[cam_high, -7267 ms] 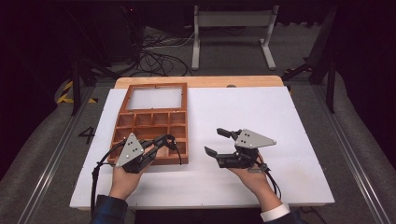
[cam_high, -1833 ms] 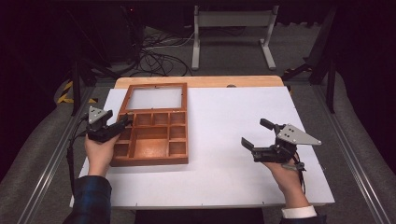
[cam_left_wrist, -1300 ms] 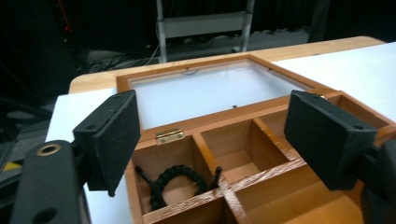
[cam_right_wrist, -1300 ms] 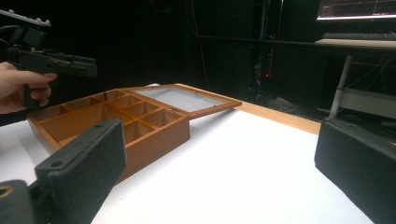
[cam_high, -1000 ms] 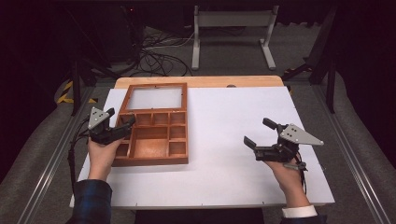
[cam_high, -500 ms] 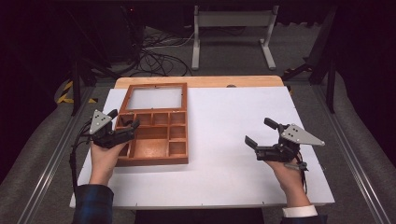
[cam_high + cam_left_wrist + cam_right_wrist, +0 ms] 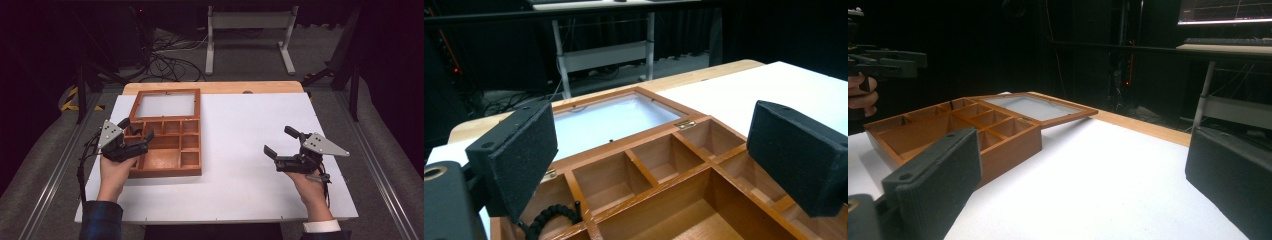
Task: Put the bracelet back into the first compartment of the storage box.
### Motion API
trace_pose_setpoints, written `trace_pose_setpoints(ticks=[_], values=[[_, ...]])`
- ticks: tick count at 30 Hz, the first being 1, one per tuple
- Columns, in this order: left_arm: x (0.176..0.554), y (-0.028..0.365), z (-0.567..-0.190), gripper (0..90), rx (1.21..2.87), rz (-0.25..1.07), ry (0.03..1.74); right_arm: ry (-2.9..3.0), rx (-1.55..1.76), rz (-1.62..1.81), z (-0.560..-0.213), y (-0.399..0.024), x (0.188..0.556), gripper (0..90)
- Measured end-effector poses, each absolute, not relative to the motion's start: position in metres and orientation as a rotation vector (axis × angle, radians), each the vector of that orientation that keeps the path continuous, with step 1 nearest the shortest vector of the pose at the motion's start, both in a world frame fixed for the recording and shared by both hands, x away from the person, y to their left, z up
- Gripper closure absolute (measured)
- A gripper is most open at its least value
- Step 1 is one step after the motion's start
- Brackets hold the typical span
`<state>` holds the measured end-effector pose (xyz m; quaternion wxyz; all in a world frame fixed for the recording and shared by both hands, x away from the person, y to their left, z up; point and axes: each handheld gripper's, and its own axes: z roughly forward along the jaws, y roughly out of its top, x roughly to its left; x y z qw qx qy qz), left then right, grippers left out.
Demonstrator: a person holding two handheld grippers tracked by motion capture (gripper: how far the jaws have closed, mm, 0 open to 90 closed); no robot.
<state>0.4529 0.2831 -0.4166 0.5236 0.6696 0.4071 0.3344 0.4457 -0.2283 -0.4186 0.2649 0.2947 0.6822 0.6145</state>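
Box [image 7: 167,142] of wood left of centre, your left gripper [image 7: 134,134] over its left edge, jaws just spread, empty, your right gripper [image 7: 281,142] released at right.

Place: probably a lab or recording studio.
Backdrop: black curtains on every side.
Floor: tangled cables [image 7: 165,62] at upper left, grey carpet.
Furniture: white-topped table [image 7: 250,130]; metal stand [image 7: 250,30] at top centre.
Screen: monitor [image 7: 1225,11], upper right.

My left claw [image 7: 134,138] hangs over the box [image 7: 170,170], whose dividers [image 7: 644,165] and a black cord [image 7: 551,216] crowd the compartments. Its lid [image 7: 165,106] lies flat behind. Right of the box, the white sheet [image 7: 240,130] lies bare.
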Motion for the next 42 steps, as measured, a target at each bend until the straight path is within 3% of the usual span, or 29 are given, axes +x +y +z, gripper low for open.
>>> trace_pose_setpoints(ticks=[42], values=[[0.413, 0.273, -0.427, 4.6, 1.565, 0.778, 0.855, 1.755, 0.826, 1.672, -0.420, -0.245, 0.440, 2.5]])
